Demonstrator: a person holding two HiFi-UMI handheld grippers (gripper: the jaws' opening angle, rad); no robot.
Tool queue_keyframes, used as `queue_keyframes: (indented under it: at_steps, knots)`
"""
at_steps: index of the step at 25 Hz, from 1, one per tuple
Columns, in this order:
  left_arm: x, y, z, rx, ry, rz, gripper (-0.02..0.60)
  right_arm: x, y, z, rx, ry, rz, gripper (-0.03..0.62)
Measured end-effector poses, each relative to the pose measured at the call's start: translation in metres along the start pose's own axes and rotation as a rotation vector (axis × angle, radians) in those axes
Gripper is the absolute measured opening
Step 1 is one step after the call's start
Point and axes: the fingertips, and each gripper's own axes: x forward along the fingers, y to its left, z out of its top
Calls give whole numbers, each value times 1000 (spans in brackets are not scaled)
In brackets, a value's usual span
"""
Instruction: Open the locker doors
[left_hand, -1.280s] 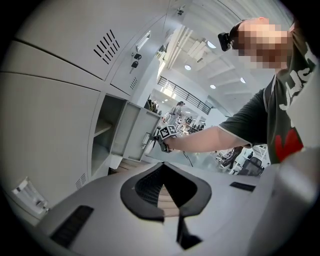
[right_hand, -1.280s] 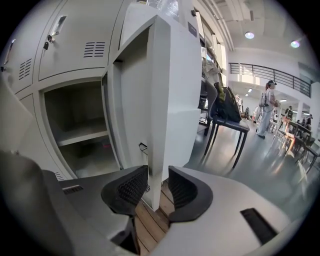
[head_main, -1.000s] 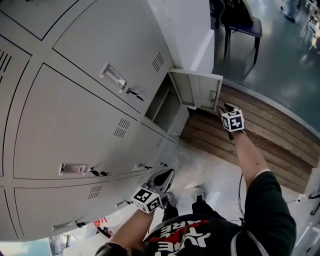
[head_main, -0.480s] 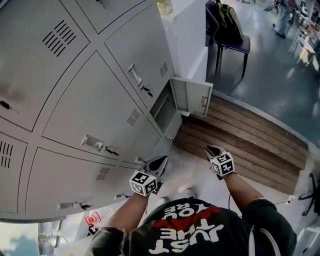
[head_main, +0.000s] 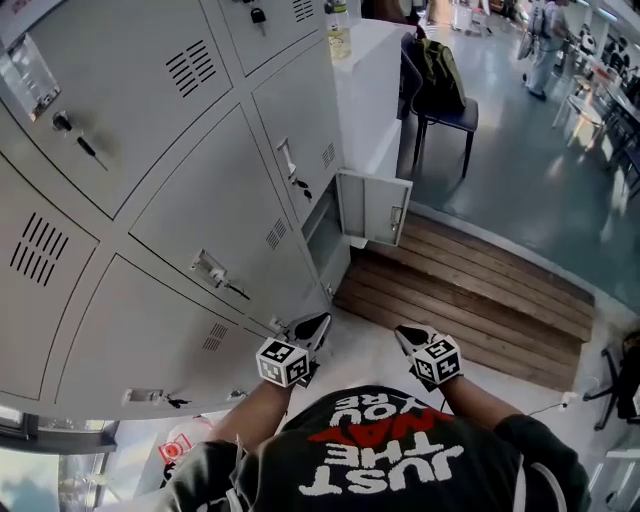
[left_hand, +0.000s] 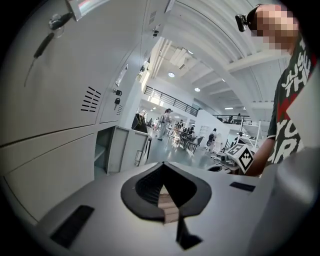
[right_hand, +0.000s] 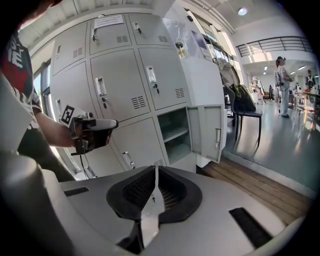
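Note:
A bank of grey lockers (head_main: 190, 190) fills the left of the head view. One low door (head_main: 372, 207) at the right end hangs open beside its empty compartment (head_main: 325, 228); the other doors in view are closed, with latch handles (head_main: 210, 268). My left gripper (head_main: 314, 324) is shut and empty, held close to my body near the lower lockers. My right gripper (head_main: 405, 335) is beside it, well back from the open door; its jaws have just been closing with nothing between them. The right gripper view shows the open door (right_hand: 210, 131), the shelved compartment (right_hand: 175, 131) and the left gripper (right_hand: 95, 131).
A white cabinet (head_main: 370, 90) with a bottle (head_main: 338, 25) on top adjoins the lockers. Behind it a chair (head_main: 440, 95) carries a bag. A wooden platform (head_main: 470, 300) lies in front of the open door. People stand far off in the hall (left_hand: 165, 120).
My right gripper has drawn back from the open door toward my body and its jaws have closed. The left gripper has risen a little. The head view has tilted up, showing more lockers.

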Motion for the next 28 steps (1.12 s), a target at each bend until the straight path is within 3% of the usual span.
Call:
queue_keyframes:
  at_steps: [6,13,22,28]
  knots:
    - [0,-11,6,-27,-22,-46,6,-15,-2,0,-10,-2,-23,49]
    - [-6,-20,-4,-41,-13,5,6,-11,-1,10,-44,5,47,49]
    - [-73,-19,-64,-147,-10,229,6,48,52,-21,-185,108,307,51]
    - [-147,-9,-113,-217,25,351,6,97,123,-49,-253,162,442,51]
